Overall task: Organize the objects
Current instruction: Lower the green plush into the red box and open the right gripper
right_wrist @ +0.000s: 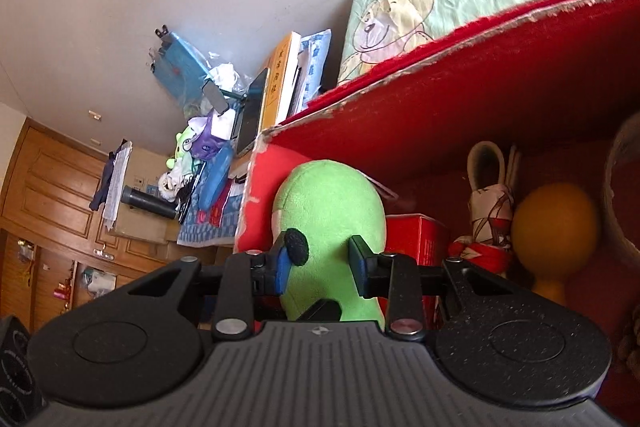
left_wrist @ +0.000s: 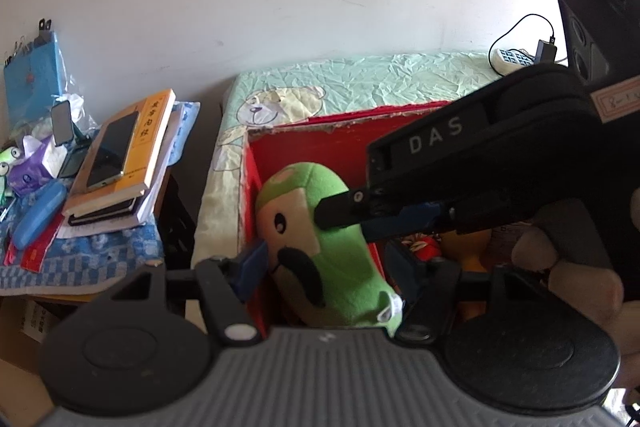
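Inside the red box (left_wrist: 256, 183), at its left end, sits a green plush (left_wrist: 320, 235), leaning against the box wall. Both tongs are at it. The left tongs (left_wrist: 328, 271) are clenched on the plush, with their blue pads pressed into its lower body on either side. The right tongs (right_wrist: 320, 263) straddle the upper part of the same plush, and their pads touch its sides, so they grasp it too; in the left view, the right tool reaches in from the right with one black finger (left_wrist: 336, 211) laid on the plush's head.

Right of the plush, the box also holds a smaller red carton (right_wrist: 424, 239), a white and red toy (right_wrist: 490, 207) and a yellow rounded thing (right_wrist: 556, 223). The box rests on a bed (left_wrist: 360, 83) with a pale green bear-print cover.

Left of the bed, a counter (left_wrist: 104, 251) under a blue cloth carries a pile of books (left_wrist: 132, 163) with a phone (left_wrist: 112, 151) on top, and a blue case (left_wrist: 38, 215).
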Tool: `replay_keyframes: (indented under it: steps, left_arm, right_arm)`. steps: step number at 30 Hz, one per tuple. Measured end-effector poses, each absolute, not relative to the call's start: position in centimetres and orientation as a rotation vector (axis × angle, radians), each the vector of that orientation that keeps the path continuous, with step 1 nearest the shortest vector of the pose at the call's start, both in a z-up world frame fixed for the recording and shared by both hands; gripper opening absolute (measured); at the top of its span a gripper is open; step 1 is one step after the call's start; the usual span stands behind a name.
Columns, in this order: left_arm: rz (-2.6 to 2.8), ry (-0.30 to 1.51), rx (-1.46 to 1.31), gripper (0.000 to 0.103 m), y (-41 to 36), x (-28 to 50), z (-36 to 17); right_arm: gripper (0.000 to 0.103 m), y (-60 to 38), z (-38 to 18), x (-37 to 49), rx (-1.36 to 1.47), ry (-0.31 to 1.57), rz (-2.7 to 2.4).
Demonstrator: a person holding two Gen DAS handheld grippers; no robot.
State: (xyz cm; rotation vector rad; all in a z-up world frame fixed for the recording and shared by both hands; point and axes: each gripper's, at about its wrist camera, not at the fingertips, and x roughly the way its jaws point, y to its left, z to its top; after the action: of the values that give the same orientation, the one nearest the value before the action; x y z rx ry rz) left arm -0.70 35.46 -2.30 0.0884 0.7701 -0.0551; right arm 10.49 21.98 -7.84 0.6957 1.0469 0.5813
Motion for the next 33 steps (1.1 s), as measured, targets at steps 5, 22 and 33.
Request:
replay_keyframes:
  steps: [5,22,33]
  left_arm:
    - [-0.038,0.787,0.086,0.069,35.2,-0.3,-2.3]
    - [0.064,0.824,0.087,0.075,33.6,-0.6,-0.9]
    - [0.144,0.834,0.085,0.077,29.8,-2.5,0.5]
  right_arm:
    - [0.037,21.1,-7.2,10.0,0.695,1.032,0.577]
    - [0.050,19.1,-3.9,6.4,0.458,0.870,0.489]
    - [0.050,16.0,-3.3,3.5,0.328,0.850,0.451]
